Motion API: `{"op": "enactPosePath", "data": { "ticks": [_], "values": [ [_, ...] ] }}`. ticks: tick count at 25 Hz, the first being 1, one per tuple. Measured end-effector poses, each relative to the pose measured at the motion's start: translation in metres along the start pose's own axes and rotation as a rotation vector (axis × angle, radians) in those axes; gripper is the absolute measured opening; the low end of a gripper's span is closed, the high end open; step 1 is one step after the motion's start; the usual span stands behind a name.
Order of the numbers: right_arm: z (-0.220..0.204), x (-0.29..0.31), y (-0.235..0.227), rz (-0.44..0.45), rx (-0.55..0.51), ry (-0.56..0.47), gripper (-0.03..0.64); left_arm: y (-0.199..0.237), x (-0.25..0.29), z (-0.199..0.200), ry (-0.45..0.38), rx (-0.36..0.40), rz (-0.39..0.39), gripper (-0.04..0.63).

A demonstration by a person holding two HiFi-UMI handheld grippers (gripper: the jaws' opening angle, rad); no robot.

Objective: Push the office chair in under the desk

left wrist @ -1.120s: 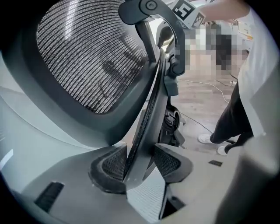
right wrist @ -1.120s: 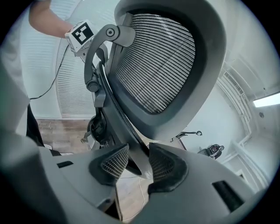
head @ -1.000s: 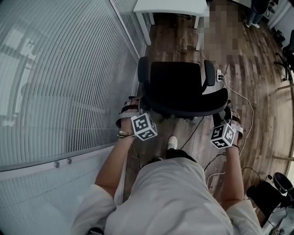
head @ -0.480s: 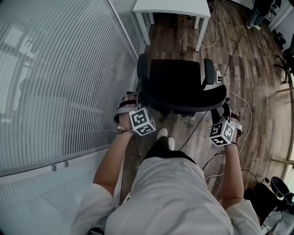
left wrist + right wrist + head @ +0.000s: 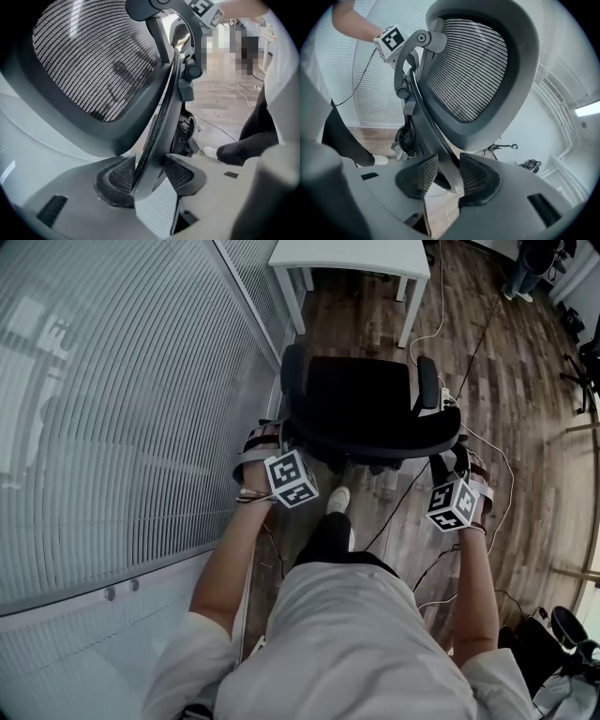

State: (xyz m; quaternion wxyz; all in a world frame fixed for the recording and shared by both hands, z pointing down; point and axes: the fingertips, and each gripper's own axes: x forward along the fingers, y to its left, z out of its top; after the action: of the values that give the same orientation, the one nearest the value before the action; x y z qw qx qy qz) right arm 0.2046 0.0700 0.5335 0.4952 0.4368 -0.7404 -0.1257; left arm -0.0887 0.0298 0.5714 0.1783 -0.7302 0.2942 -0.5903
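Note:
The black office chair stands on the wood floor, its seat facing the white desk at the top of the head view. I stand behind it. My left gripper is shut on the left rim of the backrest, and my right gripper is shut on the right rim. In the left gripper view, the mesh back rises ahead and its dark frame edge sits pressed between the left gripper's pads. The right gripper clamps the other frame edge below the mesh.
A glass wall with blinds runs close along the chair's left side. Cables and a power strip lie on the floor at the right. Another chair's base shows at the right edge, dark gear at the lower right.
The chair has rolled a short way toward the desk, with both grippers following it on the backrest. My foot has stepped forward behind the chair.

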Motion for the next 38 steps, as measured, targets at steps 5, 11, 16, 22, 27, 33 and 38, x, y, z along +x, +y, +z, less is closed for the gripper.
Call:
{"op": "enactPosePath", "data": {
  "ticks": [5, 11, 16, 22, 27, 33, 38],
  "values": [
    [0.002, 0.015, -0.015, -0.003, 0.0, -0.001, 0.161, 0.016, 0.014, 0.006, -0.001, 0.001, 0.0, 0.209],
    [0.008, 0.033, -0.026, -0.005, 0.001, 0.002, 0.161, 0.034, 0.032, 0.007, -0.004, 0.004, 0.0, 0.209],
    [0.012, 0.047, -0.039, -0.013, 0.013, 0.016, 0.161, 0.052, 0.047, 0.012, -0.014, 0.012, -0.005, 0.209],
    [0.015, 0.065, -0.053, -0.024, 0.027, 0.037, 0.161, 0.07, 0.063, 0.016, -0.034, 0.024, -0.002, 0.208],
    [0.02, 0.082, -0.071, -0.035, 0.038, 0.058, 0.161, 0.093, 0.078, 0.023, -0.045, 0.038, -0.001, 0.207],
    [0.029, 0.106, -0.093, -0.04, 0.053, 0.084, 0.161, 0.119, 0.105, 0.028, -0.059, 0.051, -0.016, 0.208],
    [0.035, 0.123, -0.109, -0.055, 0.068, 0.097, 0.161, 0.145, 0.123, 0.033, -0.07, 0.07, -0.003, 0.209]
  ]
}}
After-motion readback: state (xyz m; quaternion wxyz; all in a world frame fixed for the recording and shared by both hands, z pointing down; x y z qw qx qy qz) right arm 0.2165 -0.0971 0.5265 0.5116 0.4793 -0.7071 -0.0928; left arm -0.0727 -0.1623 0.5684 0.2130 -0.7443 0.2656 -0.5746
